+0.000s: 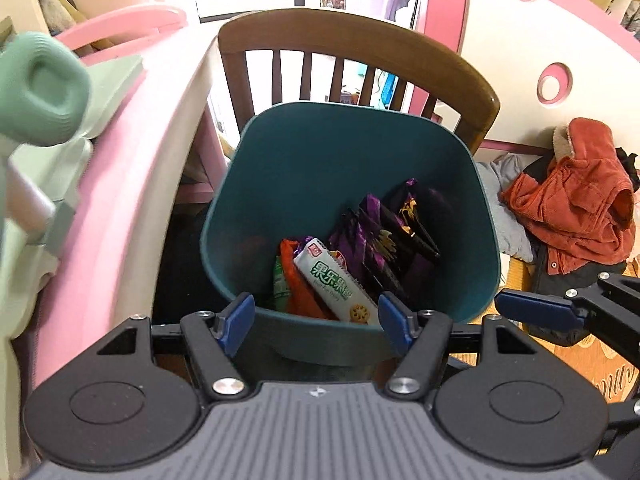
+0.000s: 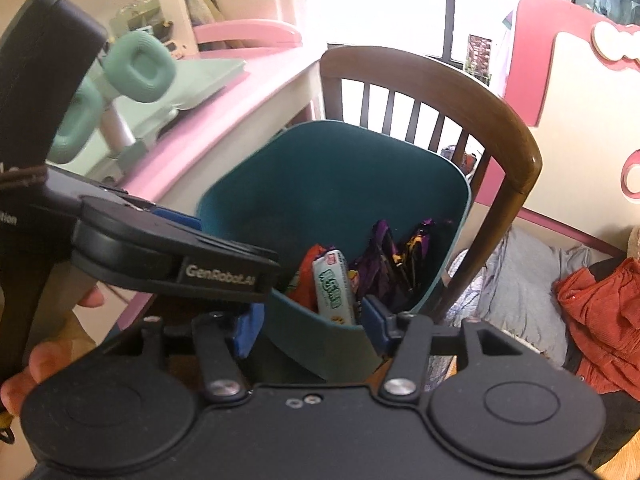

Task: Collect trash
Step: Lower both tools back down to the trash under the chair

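A teal trash bin (image 1: 320, 152) stands before a wooden chair, seen also in the right wrist view (image 2: 320, 184). Inside lie a white-and-green cracker packet (image 1: 336, 280), an orange wrapper (image 1: 298, 280) and several purple wrappers (image 1: 384, 232); the packet (image 2: 334, 284) and purple wrappers (image 2: 384, 264) show in the right wrist view too. My left gripper (image 1: 316, 318) is open and empty, just above the bin's near rim. My right gripper (image 2: 310, 326) is open and empty, at the bin's near rim, beside the left gripper (image 2: 176, 256). A right finger (image 1: 536, 312) shows in the left view.
A wooden chair (image 1: 460, 68) stands behind the bin. A pink-edged desk (image 1: 120, 168) with a green stand (image 1: 44, 92) runs along the left. An orange jacket (image 1: 576, 208) and grey cloth (image 2: 520, 272) lie on the right. A pink-and-white bed board (image 1: 520, 60) stands behind.
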A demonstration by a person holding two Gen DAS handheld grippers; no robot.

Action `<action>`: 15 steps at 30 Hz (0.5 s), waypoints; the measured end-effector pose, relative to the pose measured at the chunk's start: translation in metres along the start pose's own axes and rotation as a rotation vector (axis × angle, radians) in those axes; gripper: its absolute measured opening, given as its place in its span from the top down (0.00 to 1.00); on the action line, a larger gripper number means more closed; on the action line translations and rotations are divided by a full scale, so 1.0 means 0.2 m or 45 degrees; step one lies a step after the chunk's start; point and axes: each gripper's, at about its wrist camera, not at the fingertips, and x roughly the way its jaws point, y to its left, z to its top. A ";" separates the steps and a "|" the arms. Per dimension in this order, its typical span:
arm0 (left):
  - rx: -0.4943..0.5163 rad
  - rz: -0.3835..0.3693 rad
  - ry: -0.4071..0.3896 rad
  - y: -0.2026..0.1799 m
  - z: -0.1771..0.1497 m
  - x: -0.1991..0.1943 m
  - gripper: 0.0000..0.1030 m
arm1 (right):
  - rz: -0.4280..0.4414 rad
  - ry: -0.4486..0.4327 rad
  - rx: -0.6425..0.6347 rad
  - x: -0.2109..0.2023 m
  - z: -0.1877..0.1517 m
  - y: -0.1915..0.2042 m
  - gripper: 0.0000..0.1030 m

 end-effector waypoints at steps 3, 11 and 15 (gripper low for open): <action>-0.002 -0.003 -0.026 0.02 -0.04 -0.09 0.34 | 0.014 -0.022 0.003 -0.05 -0.03 0.03 0.46; 0.007 0.014 -0.090 0.08 -0.20 -0.30 0.29 | 0.061 -0.069 0.020 -0.17 -0.13 0.12 0.39; -0.021 0.010 -0.103 0.12 -0.31 -0.36 0.23 | 0.093 -0.069 0.014 -0.20 -0.20 0.18 0.34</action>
